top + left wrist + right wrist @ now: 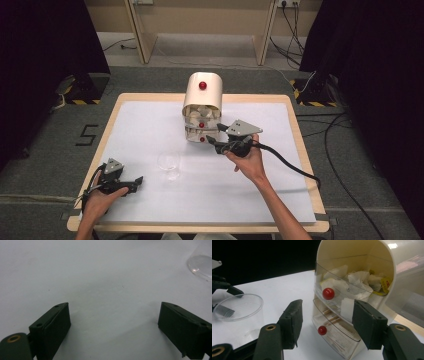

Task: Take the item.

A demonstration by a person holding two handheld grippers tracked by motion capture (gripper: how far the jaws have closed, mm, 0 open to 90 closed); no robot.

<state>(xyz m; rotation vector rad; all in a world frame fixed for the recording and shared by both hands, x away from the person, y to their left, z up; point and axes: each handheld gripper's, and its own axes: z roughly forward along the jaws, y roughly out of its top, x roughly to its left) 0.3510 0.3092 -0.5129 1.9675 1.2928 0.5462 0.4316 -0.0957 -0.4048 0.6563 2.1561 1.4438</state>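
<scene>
A cream box (202, 102) with its rounded lid rolled up stands at the table's back middle. Two clear drawers with red knobs show in its open front. The upper drawer (352, 282) is full of white paper sachets, and its knob (328, 293) faces me. The lower drawer (337, 333) holds flat packets and thin sticks. My right gripper (214, 133) (327, 302) is open, just in front of these drawers and touching nothing. A clear cup (169, 163) (237, 306) stands on the white sheet. My left gripper (137, 183) (112, 306) is open low over bare sheet, left of the cup.
The white sheet (150, 125) covers most of the wooden table (295, 125). The right gripper's cable (292, 165) trails across the sheet to the right edge. The cup's base (201, 266) sits at the top right of the left gripper view.
</scene>
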